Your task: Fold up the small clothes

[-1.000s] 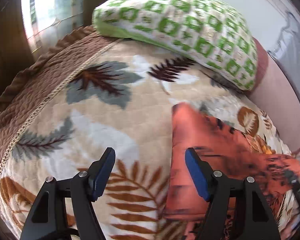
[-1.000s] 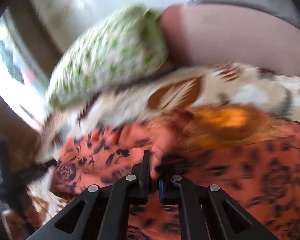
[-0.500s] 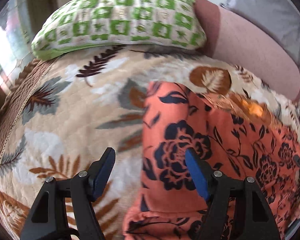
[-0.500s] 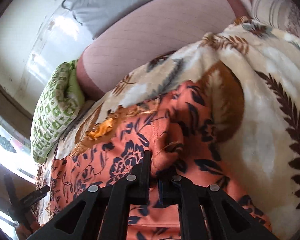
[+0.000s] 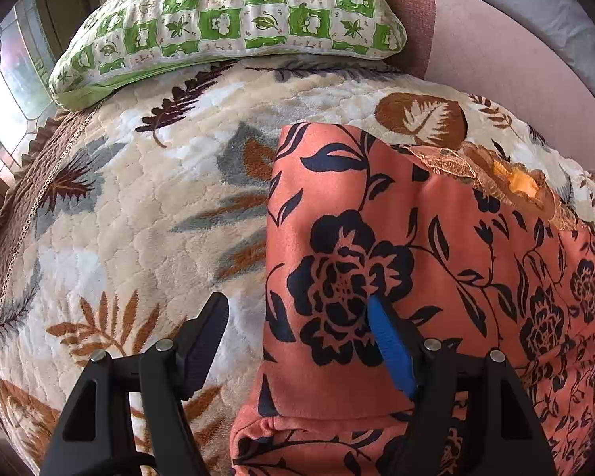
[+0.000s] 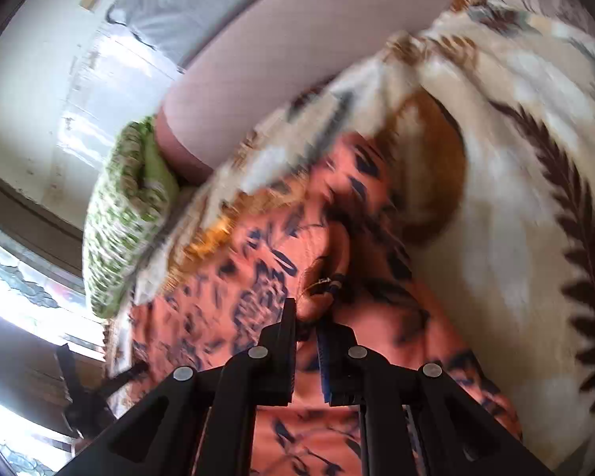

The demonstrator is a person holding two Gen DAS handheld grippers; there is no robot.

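Observation:
An orange garment (image 5: 436, 238) with dark blue flowers lies on a leaf-patterned blanket (image 5: 139, 238); gold lace trims its far edge. My left gripper (image 5: 295, 301) is open and points down over the garment's left edge. Its blue-padded finger (image 5: 388, 341) is over the cloth and the other finger (image 5: 202, 337) over the blanket. In the right wrist view my right gripper (image 6: 307, 311) has a bunched fold of the garment (image 6: 238, 277) between its tips. Its jaws are opening, with a narrow gap showing behind the fold. The left gripper (image 6: 83, 388) appears small at the lower left.
A green-and-white checked pillow (image 5: 234, 12) lies at the blanket's far end. A pink padded bolster (image 5: 496, 59) runs along the far right, with a grey cushion (image 5: 535, 12) behind it. A bright window (image 5: 8, 79) is at the left, past the blanket's brown border (image 5: 16, 214).
The left view has slid right, so the garment now lies under the open left gripper. The right gripper swung across with the fold, and its jaws have parted slightly.

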